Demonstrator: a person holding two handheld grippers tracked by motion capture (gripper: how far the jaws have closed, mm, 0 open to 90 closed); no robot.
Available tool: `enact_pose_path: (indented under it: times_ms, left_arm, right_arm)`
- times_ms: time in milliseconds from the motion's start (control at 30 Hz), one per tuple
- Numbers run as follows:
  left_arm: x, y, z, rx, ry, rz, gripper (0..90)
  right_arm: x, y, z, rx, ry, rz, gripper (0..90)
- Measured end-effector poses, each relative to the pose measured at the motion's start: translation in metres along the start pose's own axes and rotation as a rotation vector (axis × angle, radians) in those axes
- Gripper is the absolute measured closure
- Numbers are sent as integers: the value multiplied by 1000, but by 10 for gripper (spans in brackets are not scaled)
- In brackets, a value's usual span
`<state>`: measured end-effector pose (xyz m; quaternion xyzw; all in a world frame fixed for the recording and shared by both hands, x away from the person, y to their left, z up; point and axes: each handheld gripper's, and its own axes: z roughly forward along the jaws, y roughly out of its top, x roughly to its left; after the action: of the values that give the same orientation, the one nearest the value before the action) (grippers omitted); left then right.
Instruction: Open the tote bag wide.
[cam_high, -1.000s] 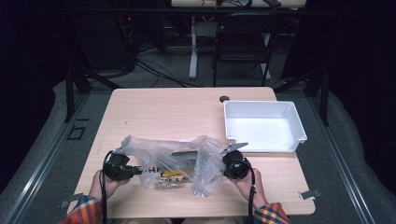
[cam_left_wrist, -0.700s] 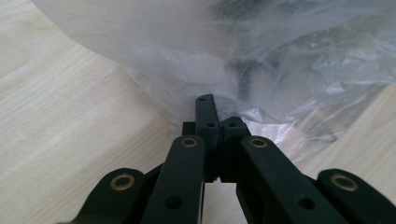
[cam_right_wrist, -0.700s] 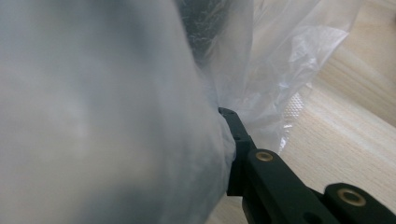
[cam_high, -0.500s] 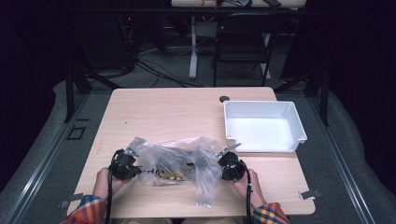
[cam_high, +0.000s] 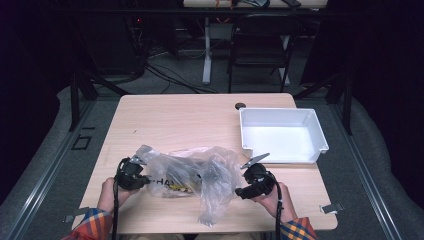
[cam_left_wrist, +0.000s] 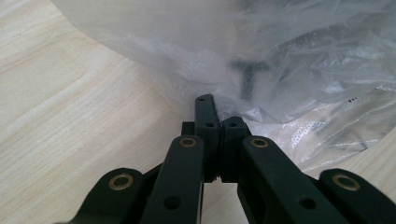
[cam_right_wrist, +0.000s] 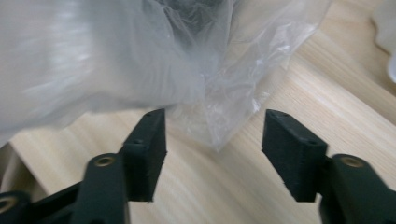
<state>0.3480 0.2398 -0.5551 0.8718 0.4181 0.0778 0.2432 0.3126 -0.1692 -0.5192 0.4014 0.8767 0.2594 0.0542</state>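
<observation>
High view: left gripper (cam_high: 141, 176) clenched on a clear plastic bag (cam_high: 192, 176); right gripper (cam_high: 241, 184) released, on the bench (cam_high: 180, 122).

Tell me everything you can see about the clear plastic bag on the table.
The plastic bag is thin, clear and crumpled, lying on the near part of the wooden table. Dark pieces and something yellow show blurrily through the film. The left gripper has its jaws closed on the bag's edge; the right gripper is open, its jaws straddling a loose fold without gripping it.
</observation>
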Motion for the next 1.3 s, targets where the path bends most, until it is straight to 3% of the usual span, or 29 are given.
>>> enact_pose_path:
  times_ms: [67,100,200,400,600,633,700,733,833,900,1000,1067,1133,1167,1267,1300]
  left_arm:
    - [0,0,0,-7,2,-7,892]
    - [1,0,0,-6,1,-9,884]
    - [2,0,0,-2,-11,-10,873]
    - [6,0,-4,-13,1,-19,859]
    - [6,1,-3,5,1,2,845]
    - [6,1,-3,4,-1,1,845]
    - [5,1,-2,-4,-4,-10,824]
    - [5,1,-3,-5,-6,-12,824]
    - [7,1,-4,0,-16,-8,786]
    - [7,1,-5,2,-25,-2,738]
    - [4,2,-11,-8,-49,-15,603]
    - [0,2,-18,-16,-40,-16,455]
    - [-6,0,-25,-42,-37,-9,416]
    - [-8,0,-31,-32,-34,24,380]
    - [-20,-2,-45,-80,-10,42,288]
    - [-24,-2,-49,-104,3,30,233]
  right_arm:
    - [1,0,-13,-24,14,-18,345]
    - [5,1,-27,-69,11,-32,338]
    - [9,3,-42,-109,28,-54,332]
    - [22,8,-62,-196,112,-81,320]
    - [35,19,-47,-217,141,-94,356]
    - [37,21,-42,-208,135,-91,388]
    - [38,28,-26,-174,87,-80,572]
    - [38,28,-26,-174,87,-80,572]
    - [34,31,-11,-146,55,-61,735]
    - [31,31,-4,-141,35,-57,813]
    - [28,30,-1,-145,22,-50,853]
    - [28,30,-1,-165,13,-55,865]
    - [28,30,-2,-174,6,-53,869]
    - [28,30,-2,-177,9,-56,869]
    - [29,30,-3,-187,-1,-55,871]
    - [30,29,-4,-195,-4,-55,871]
